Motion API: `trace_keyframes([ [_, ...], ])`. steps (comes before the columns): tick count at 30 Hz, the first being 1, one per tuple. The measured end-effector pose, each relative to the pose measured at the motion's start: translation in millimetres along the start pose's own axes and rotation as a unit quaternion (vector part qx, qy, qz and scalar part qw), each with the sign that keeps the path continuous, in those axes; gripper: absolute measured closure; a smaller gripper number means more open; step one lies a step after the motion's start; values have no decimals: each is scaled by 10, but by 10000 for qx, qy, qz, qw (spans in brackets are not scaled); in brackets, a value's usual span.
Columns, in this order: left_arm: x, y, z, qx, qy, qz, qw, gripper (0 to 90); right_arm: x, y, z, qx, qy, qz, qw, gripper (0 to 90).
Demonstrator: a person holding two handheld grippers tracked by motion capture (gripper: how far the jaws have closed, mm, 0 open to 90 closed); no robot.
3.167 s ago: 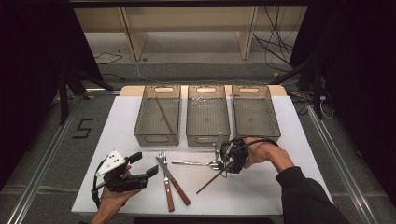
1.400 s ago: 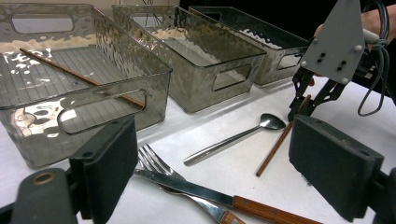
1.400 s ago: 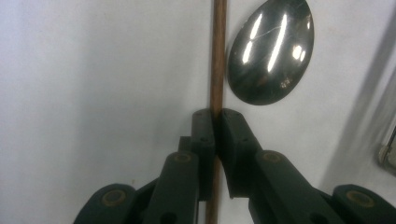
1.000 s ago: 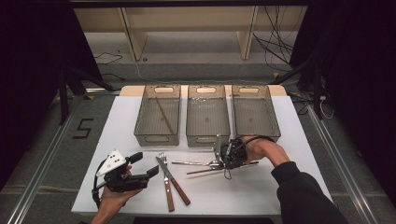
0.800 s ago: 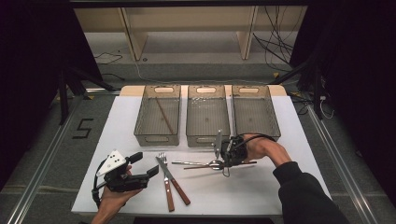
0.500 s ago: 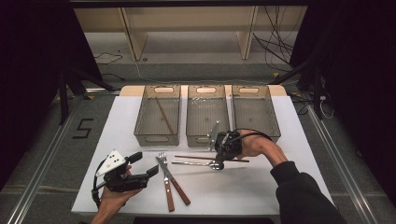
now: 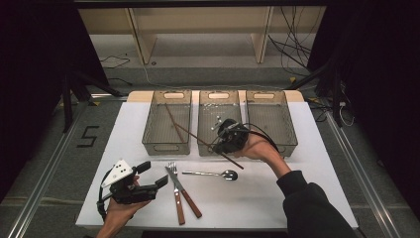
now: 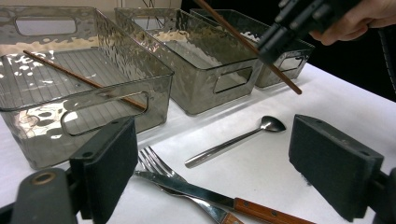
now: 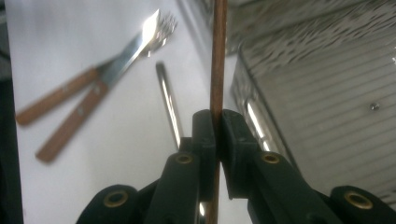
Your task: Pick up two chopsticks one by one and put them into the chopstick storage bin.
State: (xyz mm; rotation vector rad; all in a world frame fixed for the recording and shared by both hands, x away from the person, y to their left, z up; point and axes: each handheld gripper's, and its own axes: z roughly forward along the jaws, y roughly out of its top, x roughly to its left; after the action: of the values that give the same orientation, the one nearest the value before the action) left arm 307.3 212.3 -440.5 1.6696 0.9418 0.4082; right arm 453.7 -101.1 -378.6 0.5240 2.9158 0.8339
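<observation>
The three bins (image 7: 167,146) sit in a row; the right gripper (image 7: 225,141) pinches a chopstick (image 7: 208,145) above the middle bin's front wall. Its long end could snag there and twist loose. The left gripper (image 7: 148,179) gapes wide, empty.

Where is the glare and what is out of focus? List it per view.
High view: dark surround, evenly lit white table. Left gripper view: bright glare on the bins, near tongs soft. Right gripper view: the chopstick in the tongs is sharp; fork and knife blurred, blade glaring.
</observation>
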Motion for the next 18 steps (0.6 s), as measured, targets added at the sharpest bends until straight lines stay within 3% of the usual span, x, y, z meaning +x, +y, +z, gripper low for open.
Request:
trace_keyframes([
  [6,1,1,-1,-3,-7,1,10000,151,-32,134,5,-442,-138,573,9973,852],
  [12,-1,1,-2,-4,-3,1,10000,151,-48,290,16,-748,-86,1100,9911,852],
  [18,0,2,-5,-7,-6,6,10000,151,-104,438,39,-963,-92,1322,9865,852],
])
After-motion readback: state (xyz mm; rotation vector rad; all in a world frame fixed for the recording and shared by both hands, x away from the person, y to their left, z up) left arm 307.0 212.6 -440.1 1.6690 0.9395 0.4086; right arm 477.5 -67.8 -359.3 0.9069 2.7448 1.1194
